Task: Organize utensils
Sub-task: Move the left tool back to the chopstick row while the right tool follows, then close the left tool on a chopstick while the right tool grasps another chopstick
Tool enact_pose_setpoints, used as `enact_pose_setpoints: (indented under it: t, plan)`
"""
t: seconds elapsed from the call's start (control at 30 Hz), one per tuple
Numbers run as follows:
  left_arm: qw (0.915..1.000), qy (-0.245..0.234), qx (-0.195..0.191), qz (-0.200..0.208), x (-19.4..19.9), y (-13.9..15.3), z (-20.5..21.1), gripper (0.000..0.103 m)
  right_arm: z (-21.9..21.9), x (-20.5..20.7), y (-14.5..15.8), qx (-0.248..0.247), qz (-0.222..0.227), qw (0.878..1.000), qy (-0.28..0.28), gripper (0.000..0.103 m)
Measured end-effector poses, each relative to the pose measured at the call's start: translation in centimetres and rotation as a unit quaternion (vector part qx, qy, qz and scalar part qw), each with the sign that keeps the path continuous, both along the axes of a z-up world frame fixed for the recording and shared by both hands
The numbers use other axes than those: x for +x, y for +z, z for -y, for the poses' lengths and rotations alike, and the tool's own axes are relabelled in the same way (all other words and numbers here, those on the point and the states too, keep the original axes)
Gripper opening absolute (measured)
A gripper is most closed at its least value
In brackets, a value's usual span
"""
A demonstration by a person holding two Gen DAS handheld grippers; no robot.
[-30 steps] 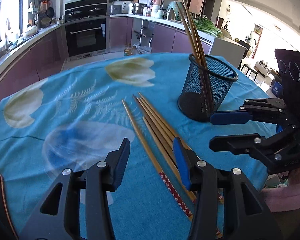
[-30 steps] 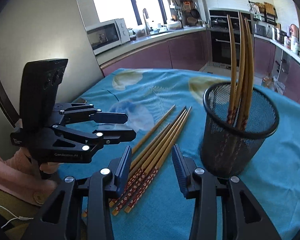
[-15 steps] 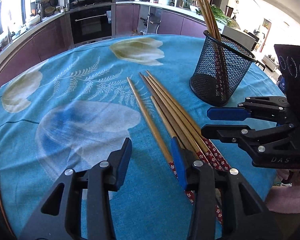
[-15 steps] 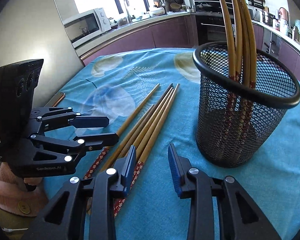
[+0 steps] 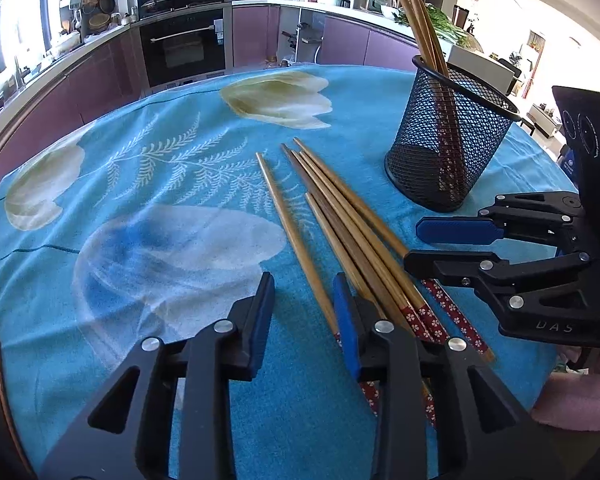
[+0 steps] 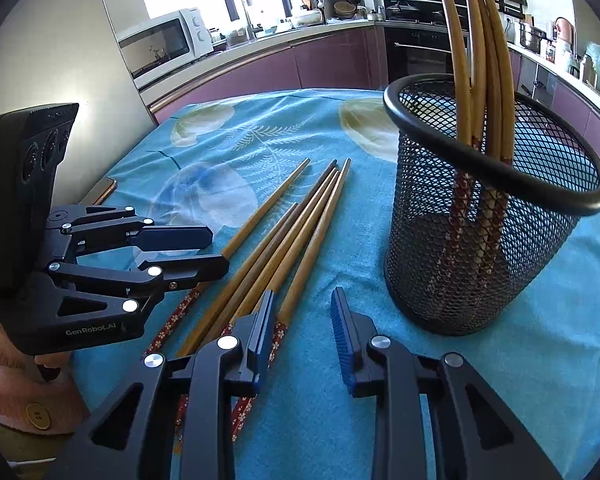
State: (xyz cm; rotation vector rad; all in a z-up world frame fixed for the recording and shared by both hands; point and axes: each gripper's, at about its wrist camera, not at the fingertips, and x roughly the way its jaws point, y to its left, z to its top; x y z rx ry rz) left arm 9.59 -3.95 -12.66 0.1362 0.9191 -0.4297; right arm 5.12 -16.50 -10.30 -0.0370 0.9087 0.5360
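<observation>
Chopsticks [image 5: 340, 216] lie loose on the blue flowered tablecloth [image 5: 140, 200], five of them, just left of the black mesh holder [image 5: 448, 140]: one apart on the far side from the holder, four bunched closer to it, tips pointing away, patterned red ends toward the camera. Left of the holder and nearest us, the left gripper [image 5: 302, 308] sits low over that single chopstick; its jaws are closing, the stick runs between the blue pads, and I can't say they're pressing it yet. Over to the holder itself: upright on the cloth, well clear of the loose bunch, with about four chopsticks [image 6: 484, 52] already standing in it, red ends down, leaning against the rim. Right of the bunch and in front of the holder, the right gripper [image 6: 304, 320] comes in, jaws closing, one pad just beside the outermost stick, only bare cloth visible in its gap. A pink sleeve [image 6: 4, 396] shows behind the left gripper. Beyond the holder, the kitchen counter and oven [image 5: 184, 48].
</observation>
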Motion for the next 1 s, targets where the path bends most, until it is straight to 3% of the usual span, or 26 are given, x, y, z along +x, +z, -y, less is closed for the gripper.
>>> enact_pose_setpoints:
  t: [0.37,0.63,1.0]
  plan:
    - [1.0000,-0.001,0.002,-0.004,1.7,0.0,0.5,0.030,-1.3,1.7,-0.1,-0.020,0.006,1.000,-0.019,0.022]
    - [0.9999,0.008,-0.010,-0.010,2.4,0.1,0.5,0.013,-0.8,2.4,-0.2,-0.003,-0.001,0.999,-0.036,0.012]
    - [0.9990,0.028,-0.031,-0.014,2.0,0.2,-0.1,0.008,0.8,2.1,0.2,0.033,-0.003,0.998,-0.057,0.006]
